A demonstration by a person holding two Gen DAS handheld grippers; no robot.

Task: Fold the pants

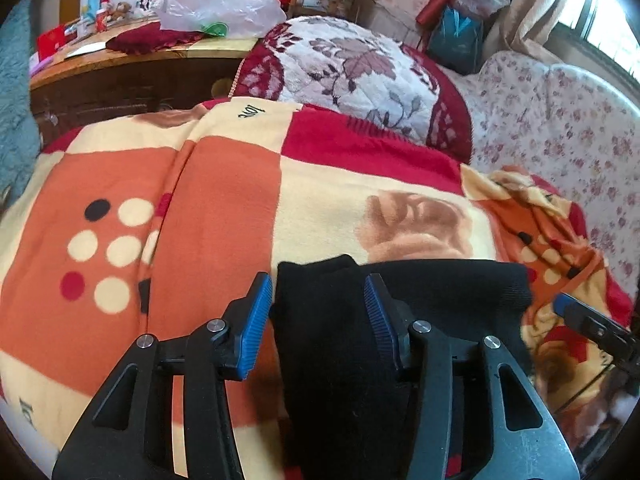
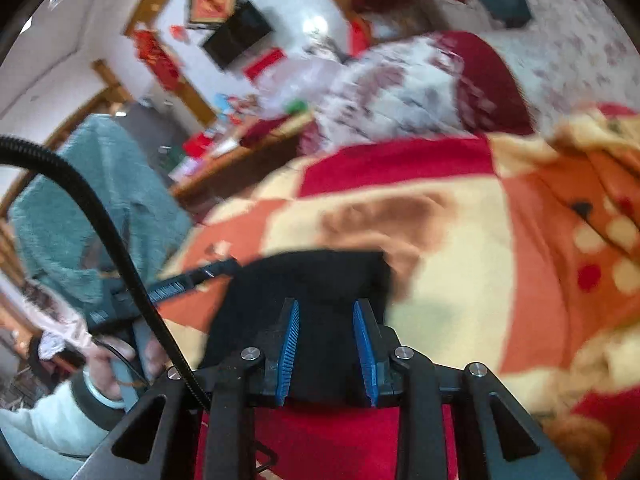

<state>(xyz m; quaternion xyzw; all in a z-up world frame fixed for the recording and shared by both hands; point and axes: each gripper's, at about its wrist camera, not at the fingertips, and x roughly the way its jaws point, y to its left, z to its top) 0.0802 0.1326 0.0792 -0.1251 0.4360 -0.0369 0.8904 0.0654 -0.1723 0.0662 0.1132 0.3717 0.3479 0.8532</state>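
The black pants [image 1: 400,308] lie folded into a compact block on the orange, cream and red blanket [image 1: 216,208]. My left gripper [image 1: 318,300] is open, its blue pads straddling the left edge of the pants, not closed on the cloth. My right gripper [image 2: 326,328] is open just above the near end of the pants [image 2: 312,288]; that view is motion-blurred. The right gripper's fingertip [image 1: 564,304] shows at the right edge of the pants in the left wrist view. The left gripper [image 2: 192,276] shows beside the pants in the right wrist view.
A floral quilted pillow [image 1: 352,64] lies at the head of the bed, with a flowered sheet [image 1: 560,128] to the right. A wooden cabinet [image 1: 120,76] with a plastic bag [image 1: 224,4] and clutter stands at the back left. The blanket is bunched at the right [image 1: 552,220].
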